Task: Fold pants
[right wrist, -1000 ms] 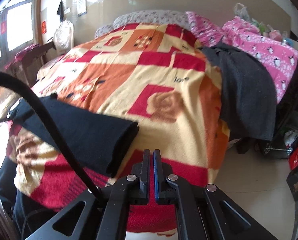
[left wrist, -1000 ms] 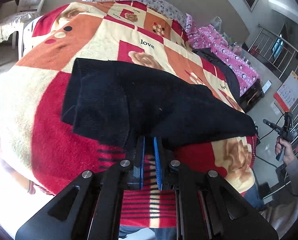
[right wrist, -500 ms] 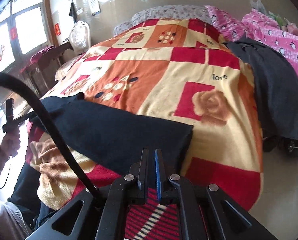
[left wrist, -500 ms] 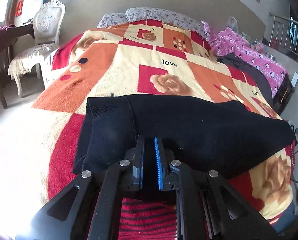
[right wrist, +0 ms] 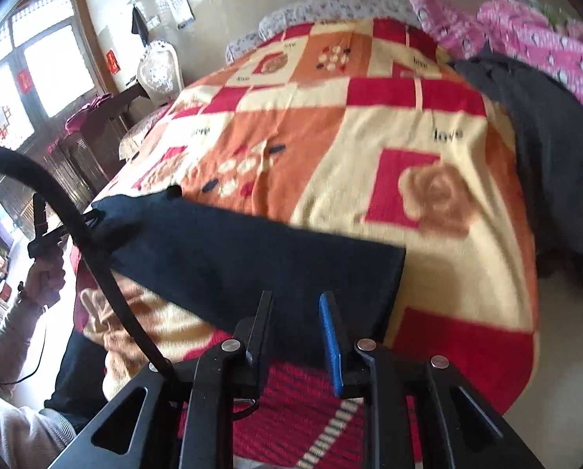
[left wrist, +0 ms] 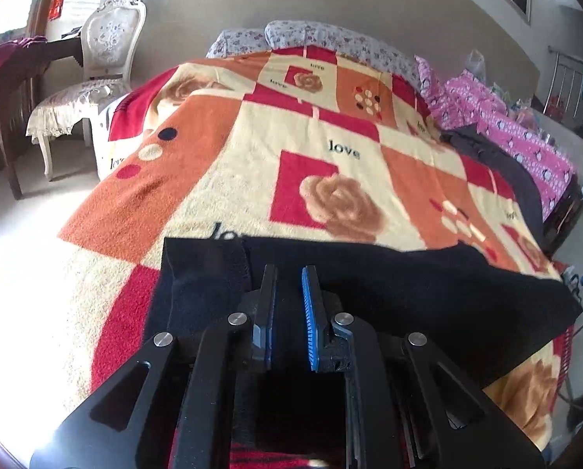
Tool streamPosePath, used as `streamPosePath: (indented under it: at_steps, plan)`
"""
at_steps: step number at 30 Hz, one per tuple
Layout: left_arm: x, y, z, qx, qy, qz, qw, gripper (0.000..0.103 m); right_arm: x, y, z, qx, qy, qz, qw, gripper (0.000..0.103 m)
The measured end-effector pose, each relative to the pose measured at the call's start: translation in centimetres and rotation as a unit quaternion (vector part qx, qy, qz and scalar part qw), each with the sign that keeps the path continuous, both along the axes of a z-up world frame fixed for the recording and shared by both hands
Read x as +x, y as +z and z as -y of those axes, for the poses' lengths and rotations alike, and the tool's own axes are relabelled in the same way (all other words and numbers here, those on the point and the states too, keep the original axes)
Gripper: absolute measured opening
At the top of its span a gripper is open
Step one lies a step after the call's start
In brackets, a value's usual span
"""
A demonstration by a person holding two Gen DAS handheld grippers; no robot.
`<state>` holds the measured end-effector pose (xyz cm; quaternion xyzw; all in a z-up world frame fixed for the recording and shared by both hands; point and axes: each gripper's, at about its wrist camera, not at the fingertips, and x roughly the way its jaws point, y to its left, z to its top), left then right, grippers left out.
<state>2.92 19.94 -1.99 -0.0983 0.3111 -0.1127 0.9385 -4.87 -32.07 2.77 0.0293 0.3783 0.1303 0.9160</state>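
Note:
The black pants (left wrist: 408,293) lie folded lengthwise across the near end of the bed, on the patterned blanket (left wrist: 330,148). My left gripper (left wrist: 289,273) is over their waistband end, its jaws a small gap apart with black cloth showing between them; I cannot tell if they grip it. In the right wrist view the pants (right wrist: 233,250) run to the left from my right gripper (right wrist: 295,301), which is open at the near edge of their right end. The left gripper (right wrist: 41,230) shows far left, at the pants' other end.
A dark grey garment (right wrist: 545,148) and pink bedding (right wrist: 545,39) lie along the bed's right side. A white chair (left wrist: 96,78) and dark wooden furniture (left wrist: 10,109) stand left of the bed. A black cable (right wrist: 96,258) arcs past the right gripper.
Both grippers have closed in on the pants from the near edge of the bed. The right gripper's jaws have opened. The left jaws have parted slightly.

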Motion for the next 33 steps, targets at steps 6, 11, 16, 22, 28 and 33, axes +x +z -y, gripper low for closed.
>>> streamPosePath:
  at_steps: [6, 11, 16, 22, 28, 33]
  plan:
    - [3.7, -1.9, -1.5, -0.032, 0.079, -0.077, 0.9934, 0.010, 5.5, -3.6, -0.9, -0.036, -0.016, -0.024, 0.999, 0.047]
    - [5.4, -2.6, -1.9, -0.049, 0.073, -0.093, 0.9918, 0.010, 6.0, -6.2, 0.7, 0.004, -0.040, -0.016, 0.999, 0.050]
    - [6.2, -2.7, -1.8, -0.039, 0.071, -0.087, 0.9929, 0.010, 5.9, -6.5, -0.2, -0.008, -0.042, -0.002, 0.999, 0.058]
    - [3.8, -1.7, -2.3, -0.062, 0.092, -0.082, 0.9904, 0.010, 5.6, -5.2, -0.4, -0.002, -0.062, -0.009, 0.998, 0.058]
    - [-0.8, 0.5, 2.6, -0.051, 0.041, -0.008, 0.9978, 0.011, 2.5, -4.2, -3.3, -0.015, -0.022, 0.035, 0.999, 0.058]
    - [-1.1, 0.1, 10.0, -0.041, -0.034, -0.031, 0.9981, 0.011, 2.9, -7.2, -3.7, -0.014, -0.027, 0.026, 0.999, 0.067]
